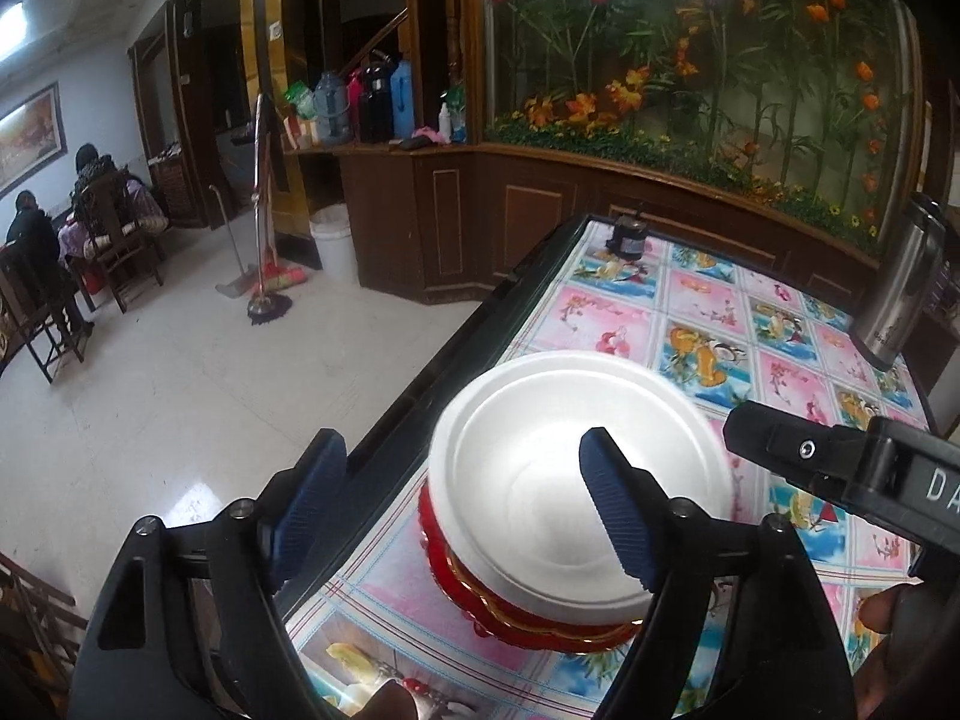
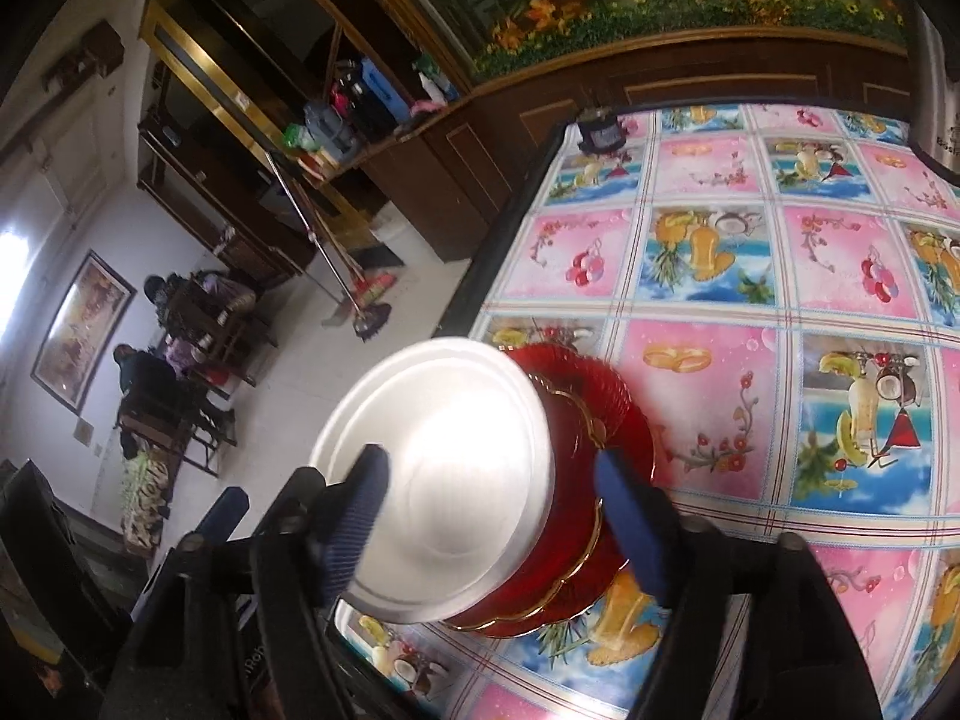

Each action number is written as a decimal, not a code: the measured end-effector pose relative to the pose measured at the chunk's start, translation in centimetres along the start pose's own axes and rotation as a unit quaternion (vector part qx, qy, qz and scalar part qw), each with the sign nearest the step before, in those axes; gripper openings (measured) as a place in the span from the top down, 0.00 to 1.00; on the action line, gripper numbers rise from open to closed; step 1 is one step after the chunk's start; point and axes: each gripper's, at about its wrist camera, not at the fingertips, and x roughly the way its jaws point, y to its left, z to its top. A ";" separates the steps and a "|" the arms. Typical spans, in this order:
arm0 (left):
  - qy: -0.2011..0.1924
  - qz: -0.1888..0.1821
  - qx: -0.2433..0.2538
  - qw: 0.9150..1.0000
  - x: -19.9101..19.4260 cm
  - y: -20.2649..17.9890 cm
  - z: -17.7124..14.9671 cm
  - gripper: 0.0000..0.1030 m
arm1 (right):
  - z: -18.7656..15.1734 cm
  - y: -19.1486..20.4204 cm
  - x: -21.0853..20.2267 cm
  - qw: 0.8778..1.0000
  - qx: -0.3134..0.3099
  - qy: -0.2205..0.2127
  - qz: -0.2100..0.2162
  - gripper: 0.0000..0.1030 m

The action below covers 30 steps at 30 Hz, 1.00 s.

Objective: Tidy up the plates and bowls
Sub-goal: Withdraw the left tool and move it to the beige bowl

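Nearest, the left gripper (image 1: 462, 498) stands spread, with nothing pinched: one blue finger hangs past the table's near-left edge over the floor, the other sits in front of the white bowl (image 1: 576, 480). The right gripper (image 2: 498, 510) is spread too, its fingers standing to either side of the stack, no pad pressing on it that I can see.

Between them sits the stack — the white bowl on top of red bowls or plates with gold scalloped rims (image 2: 591, 420), near the left edge of the table (image 1: 708, 300), on its fruit-patterned cloth. The stack looks settled and upright, so I judge the placing step done and the release just made.

The next move calls for drawing both grippers clear without brushing the white rim, since the stack stands close to the table's edge. Farther off stand a small dark object (image 1: 627, 234) at the far-left corner and a steel flask (image 1: 894, 282) on the right; no other plates show.
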 end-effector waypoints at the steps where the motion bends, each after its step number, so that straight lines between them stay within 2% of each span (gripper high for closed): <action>1: -0.003 -0.005 0.003 1.000 -0.5 -0.4 0.0 0.22 | 0.0 -0.2 -0.6 1.000 0.004 -0.005 0.004 0.24; 4: -0.008 -0.018 0.013 1.000 -1.3 -1.4 -0.3 0.22 | -0.2 -1.1 -2.1 1.000 0.015 -0.019 0.004 0.22; 10: -0.012 -0.051 0.041 0.998 -2.9 -4.5 -1.2 0.22 | -1.6 -4.3 -6.1 0.997 0.042 -0.067 -0.018 0.10; 12: -0.010 -0.068 0.055 0.996 -3.4 -6.0 -1.7 0.22 | -2.0 -5.5 -7.0 0.995 0.047 -0.078 -0.033 0.01; 16: -0.006 -0.107 0.084 0.991 -4.2 -9.0 -2.6 0.21 | -3.5 -8.3 -9.5 0.991 0.055 -0.094 -0.075 0.00; 21: 0.012 -0.168 0.114 0.979 -5.3 -12.7 -4.1 0.20 | -5.2 -12.3 -12.0 0.986 0.067 -0.093 -0.122 0.00; 27: 0.038 -0.251 0.166 0.953 -5.9 -17.1 -7.0 0.18 | -7.9 -16.6 -16.0 0.975 0.092 -0.118 -0.166 0.00; 30: 0.065 -0.298 0.202 0.931 -6.0 -19.1 -8.4 0.18 | -9.0 -18.3 -17.5 0.972 0.100 -0.122 -0.175 0.00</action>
